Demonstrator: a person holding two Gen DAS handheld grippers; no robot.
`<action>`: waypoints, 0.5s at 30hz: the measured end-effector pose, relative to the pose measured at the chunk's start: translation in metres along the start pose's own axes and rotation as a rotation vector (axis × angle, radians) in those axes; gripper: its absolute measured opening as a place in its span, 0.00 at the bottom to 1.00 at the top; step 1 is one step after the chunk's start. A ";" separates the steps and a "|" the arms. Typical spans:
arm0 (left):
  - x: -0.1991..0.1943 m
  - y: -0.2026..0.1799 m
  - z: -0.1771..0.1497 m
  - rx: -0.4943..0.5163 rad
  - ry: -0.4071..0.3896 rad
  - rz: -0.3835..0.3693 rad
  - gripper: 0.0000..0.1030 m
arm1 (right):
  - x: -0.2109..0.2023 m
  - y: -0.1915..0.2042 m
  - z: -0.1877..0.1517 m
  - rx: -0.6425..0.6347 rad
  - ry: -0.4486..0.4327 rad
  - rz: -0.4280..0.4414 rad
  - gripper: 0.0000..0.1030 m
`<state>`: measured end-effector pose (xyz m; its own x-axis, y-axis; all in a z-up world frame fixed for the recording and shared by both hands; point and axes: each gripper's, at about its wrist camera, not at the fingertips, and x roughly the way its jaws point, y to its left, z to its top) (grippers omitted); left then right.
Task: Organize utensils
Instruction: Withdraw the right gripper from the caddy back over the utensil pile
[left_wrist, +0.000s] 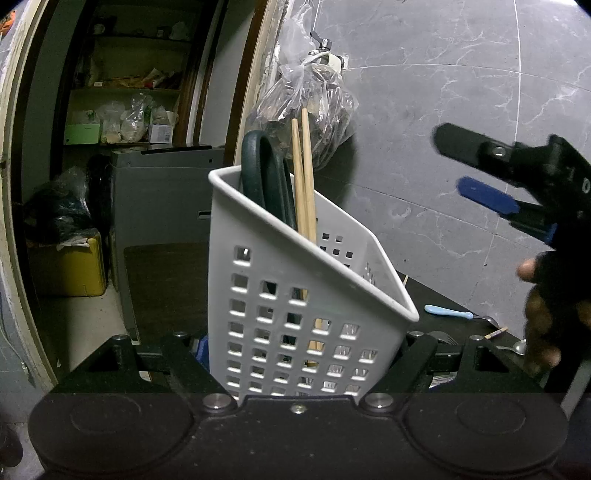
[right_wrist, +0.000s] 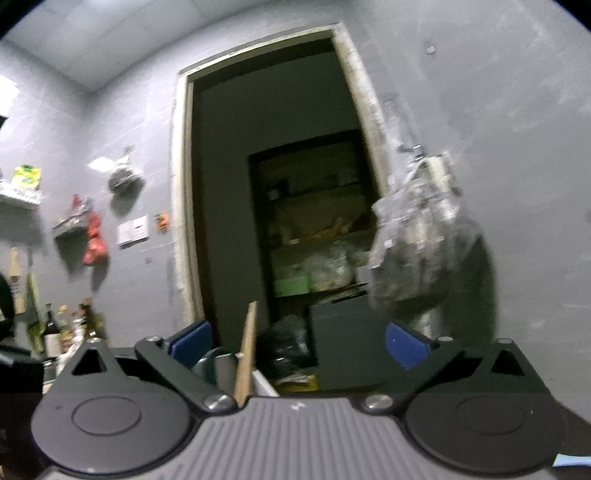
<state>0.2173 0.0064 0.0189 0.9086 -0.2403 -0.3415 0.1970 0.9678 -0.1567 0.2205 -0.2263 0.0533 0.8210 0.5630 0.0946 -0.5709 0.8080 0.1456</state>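
A white perforated basket (left_wrist: 295, 295) stands tilted in the left wrist view, and my left gripper (left_wrist: 303, 373) is shut on its lower part. Two wooden chopsticks (left_wrist: 306, 177) and a dark green looped handle (left_wrist: 266, 173) stick out of its top. My right gripper (left_wrist: 465, 168) hovers open to the right of the basket, held by a gloved hand (left_wrist: 550, 302). In the right wrist view that gripper (right_wrist: 299, 343) stands wide open. A chopstick (right_wrist: 247, 350) rises between its blue pads (right_wrist: 192, 343) without touching either, and the basket's white rim (right_wrist: 260, 382) shows just below.
On the dark table (left_wrist: 436, 295) to the right lie a blue-handled spoon (left_wrist: 448, 313), a fork (left_wrist: 443, 336) and a metal spoon (left_wrist: 519, 347). A plastic bag (left_wrist: 310, 107) hangs on the marble wall behind the basket. A doorway with shelves (left_wrist: 129, 110) and a grey cabinet (left_wrist: 162, 192) lies to the left.
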 end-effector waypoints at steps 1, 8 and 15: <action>0.000 0.000 0.000 0.000 0.000 0.000 0.79 | -0.003 -0.002 0.001 0.003 0.001 -0.019 1.00; 0.000 0.000 -0.001 0.000 0.001 -0.001 0.79 | -0.022 -0.019 0.002 0.017 0.057 -0.207 1.00; 0.001 0.000 -0.001 0.000 0.001 -0.001 0.79 | -0.033 -0.031 -0.017 -0.065 0.325 -0.464 1.00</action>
<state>0.2176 0.0062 0.0181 0.9081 -0.2416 -0.3421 0.1981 0.9675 -0.1574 0.2113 -0.2667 0.0294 0.9479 0.1632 -0.2737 -0.1588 0.9866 0.0380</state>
